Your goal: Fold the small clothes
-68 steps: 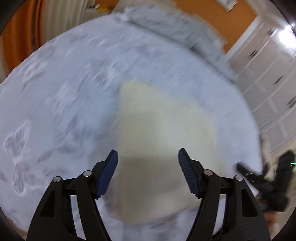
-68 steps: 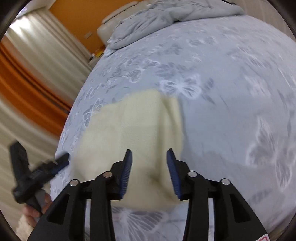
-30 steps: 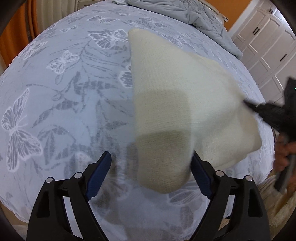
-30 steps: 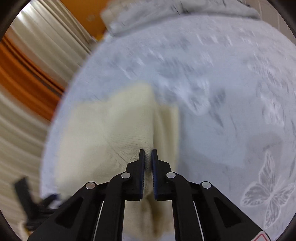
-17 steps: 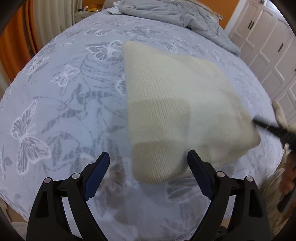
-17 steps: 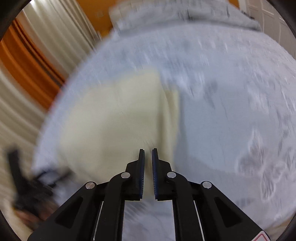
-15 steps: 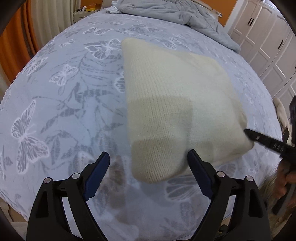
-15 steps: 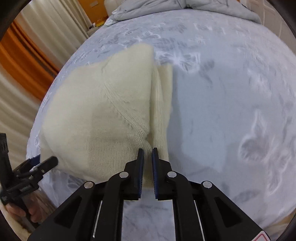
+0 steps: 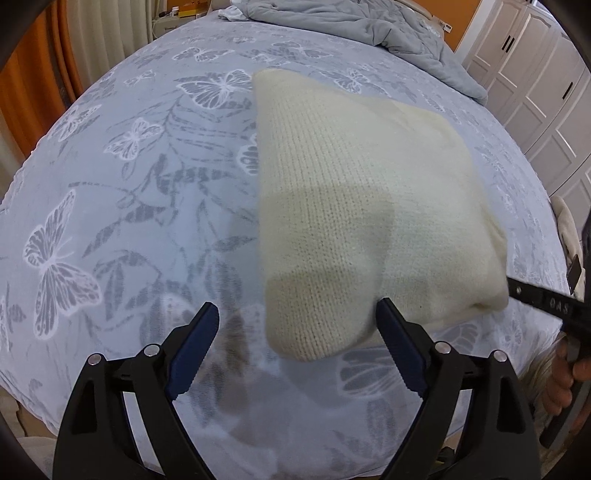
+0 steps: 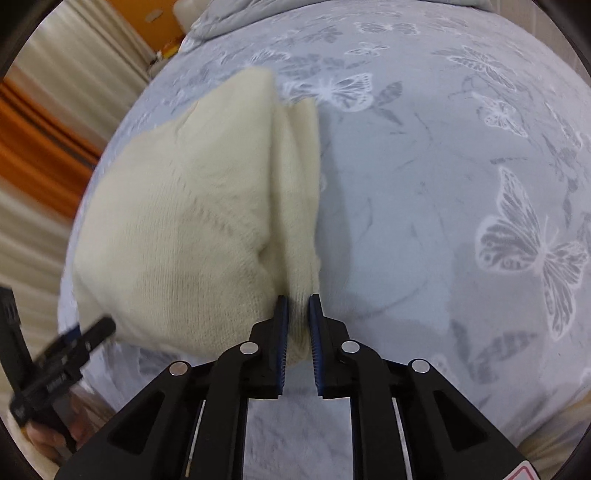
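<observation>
A cream knitted garment (image 9: 354,206) lies folded on the bed; it also shows in the right wrist view (image 10: 199,229). My right gripper (image 10: 296,299) is shut on its near right corner and holds that edge lifted a little. In the left wrist view the right gripper (image 9: 543,301) reaches the garment's right corner from the right. My left gripper (image 9: 297,317) is open and empty, its jaws wide apart just short of the garment's near left corner. The left gripper (image 10: 79,336) also shows at the lower left of the right wrist view.
The bed (image 9: 122,192) has a light blue-grey butterfly-print cover. A rumpled grey duvet (image 9: 354,22) lies at the far end. White wardrobe doors (image 9: 535,74) stand to the right, curtains (image 10: 55,110) to the left. The bed's near edge lies just below both grippers.
My right gripper closed on the garment's corner and has kept hold, lifting the edge slightly. My left gripper stayed open and drew back a little from the garment.
</observation>
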`<state>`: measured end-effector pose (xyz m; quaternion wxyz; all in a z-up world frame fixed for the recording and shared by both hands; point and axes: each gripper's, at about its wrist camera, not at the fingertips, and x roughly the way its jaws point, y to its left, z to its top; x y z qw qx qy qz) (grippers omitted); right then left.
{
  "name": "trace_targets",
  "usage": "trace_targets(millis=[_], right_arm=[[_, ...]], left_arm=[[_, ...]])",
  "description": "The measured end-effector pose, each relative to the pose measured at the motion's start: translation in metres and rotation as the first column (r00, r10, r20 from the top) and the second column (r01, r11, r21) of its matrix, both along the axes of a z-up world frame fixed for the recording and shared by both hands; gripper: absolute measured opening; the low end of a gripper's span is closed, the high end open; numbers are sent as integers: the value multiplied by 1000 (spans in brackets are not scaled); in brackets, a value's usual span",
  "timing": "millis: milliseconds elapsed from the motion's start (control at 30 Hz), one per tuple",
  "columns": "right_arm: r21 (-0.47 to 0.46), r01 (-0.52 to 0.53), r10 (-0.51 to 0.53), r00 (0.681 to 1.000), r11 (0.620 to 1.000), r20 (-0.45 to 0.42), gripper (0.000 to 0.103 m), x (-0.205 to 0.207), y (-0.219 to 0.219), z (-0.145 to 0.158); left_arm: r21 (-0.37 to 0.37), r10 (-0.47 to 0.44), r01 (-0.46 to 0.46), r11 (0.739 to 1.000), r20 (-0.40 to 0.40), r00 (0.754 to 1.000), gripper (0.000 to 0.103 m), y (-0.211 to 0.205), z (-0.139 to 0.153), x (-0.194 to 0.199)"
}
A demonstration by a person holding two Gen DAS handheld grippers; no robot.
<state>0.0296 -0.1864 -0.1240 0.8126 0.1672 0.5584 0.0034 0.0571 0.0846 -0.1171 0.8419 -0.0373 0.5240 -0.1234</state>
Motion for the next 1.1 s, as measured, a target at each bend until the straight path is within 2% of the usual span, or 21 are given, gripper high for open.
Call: trace_targets(millis=[167, 233, 333, 400, 500, 600, 633, 667, 700, 767, 933, 1100], right_arm=[[-18, 7, -6, 1000, 1000, 13, 11, 3, 3, -3], [-4, 44, -44, 998, 999, 40, 11, -1, -4, 8], [-40, 77, -72, 992, 996, 107, 14, -14, -10, 34], [-11, 62, -60, 988, 998, 144, 15, -21, -7, 47], [12, -34, 32, 987, 999, 156, 15, -20, 12, 52], [-58, -146, 153, 978, 988, 143, 15, -9, 38, 40], [-118, -157, 171, 977, 981, 124, 10, -3, 40, 33], [-206, -155, 175, 981, 966, 82, 0, 7, 37, 21], [-222, -146, 163, 985, 964, 62, 0, 15, 28, 11], [-143, -102, 112, 992, 984, 59, 0, 26, 4, 0], [-223, -128, 141, 989, 966, 42, 0, 27, 19, 14], [-154, -31, 43, 997, 988, 70, 3, -3, 14, 33]], left_arm=[[1, 7, -7, 1000, -9, 1000, 88, 0, -4, 4], [8, 3, -3, 1000, 2, 1000, 88, 0, -3, 2], [24, -6, 6, 1000, 15, 1000, 88, -1, 1, -4], [35, -9, 9, 999, 16, 1000, 88, -2, 2, -6], [53, -8, 7, 999, 22, 1000, 88, -4, 1, -7], [68, -6, 4, 998, 27, 1000, 88, -7, 1, -9], [72, -6, 4, 997, 28, 1000, 88, -7, 1, -10], [77, -9, 7, 997, 28, 1000, 88, -7, 0, -10], [81, -11, 9, 997, 27, 1000, 88, -7, -1, -11], [78, -24, 23, 997, 18, 1000, 91, -7, -4, -11], [119, -50, 48, 992, 13, 999, 91, -13, -9, -11], [108, -40, 39, 993, 2, 999, 91, -11, -8, -14]])
